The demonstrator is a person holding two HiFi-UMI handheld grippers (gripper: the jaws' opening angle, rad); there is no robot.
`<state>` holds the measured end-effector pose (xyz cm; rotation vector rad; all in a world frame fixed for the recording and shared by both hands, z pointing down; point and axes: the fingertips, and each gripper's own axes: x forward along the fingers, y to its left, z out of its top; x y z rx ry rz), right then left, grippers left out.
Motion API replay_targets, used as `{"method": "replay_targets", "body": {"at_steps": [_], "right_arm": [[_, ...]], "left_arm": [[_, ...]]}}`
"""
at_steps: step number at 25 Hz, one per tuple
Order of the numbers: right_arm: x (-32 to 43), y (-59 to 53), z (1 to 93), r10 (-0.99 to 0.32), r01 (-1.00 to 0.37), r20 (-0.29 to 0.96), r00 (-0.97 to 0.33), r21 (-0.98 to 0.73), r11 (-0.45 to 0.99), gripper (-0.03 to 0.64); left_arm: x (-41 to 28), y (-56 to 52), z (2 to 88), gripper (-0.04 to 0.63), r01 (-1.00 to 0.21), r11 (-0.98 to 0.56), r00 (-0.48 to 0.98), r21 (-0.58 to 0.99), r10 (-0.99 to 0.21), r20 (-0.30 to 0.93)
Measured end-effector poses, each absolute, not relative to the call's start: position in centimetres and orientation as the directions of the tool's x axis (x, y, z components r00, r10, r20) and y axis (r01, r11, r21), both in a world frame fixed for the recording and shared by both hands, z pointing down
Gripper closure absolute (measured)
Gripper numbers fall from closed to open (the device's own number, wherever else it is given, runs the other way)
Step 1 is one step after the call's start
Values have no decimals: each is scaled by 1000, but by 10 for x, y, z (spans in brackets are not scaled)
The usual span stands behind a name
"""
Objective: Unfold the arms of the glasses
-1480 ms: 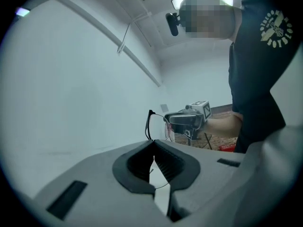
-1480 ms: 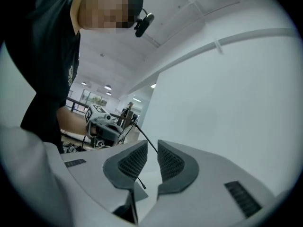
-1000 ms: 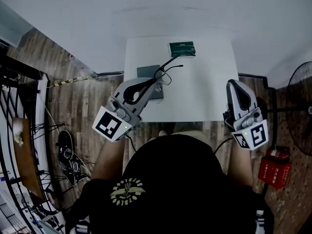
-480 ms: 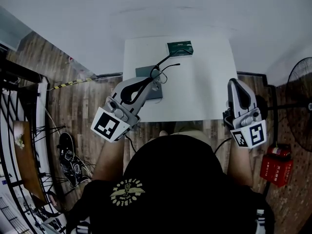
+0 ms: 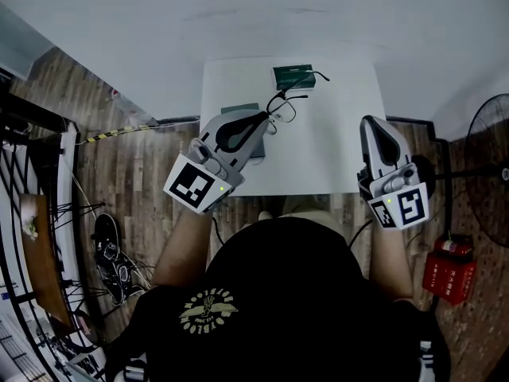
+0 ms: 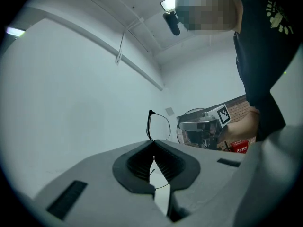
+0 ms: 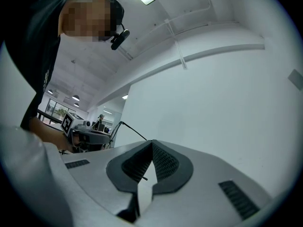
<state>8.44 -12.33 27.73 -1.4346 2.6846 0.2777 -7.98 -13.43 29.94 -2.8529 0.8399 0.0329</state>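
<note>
While the right tool [image 5: 368,122] was held above the right edge of the tabletop [image 5: 334,161], close to the near right corner, with its jaws pressed together on nothing, the change was found on the other side. The left tool [image 5: 265,119] had been swung from the near left part of the tabletop toward the middle, across a dark grey flat thing [image 5: 232,108] by the left edge. Its jaws were seen clamped on the thin rim of the glasses [image 5: 283,107], with one lens left standing clear beyond the tips in the left gripper view. The glasses had thereby been carried through the air farther from the near edge, so that one thin arm was brought up beside the green box [image 5: 293,76] at the far edge. Both arms appeared to be swung away from the front, though how fully could not be told. The unfolding was judged nearly or wholly done, with only the setting down perhaps left.
</note>
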Motion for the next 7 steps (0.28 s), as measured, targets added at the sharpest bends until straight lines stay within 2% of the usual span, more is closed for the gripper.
{"method": "replay_targets", "body": {"at_steps": [7], "right_arm": [[65, -146, 273, -808, -821, -150, -570, 153, 551, 617]], "left_arm": [[-48, -151, 297, 583, -521, -832, 853, -192, -513, -90]]}}
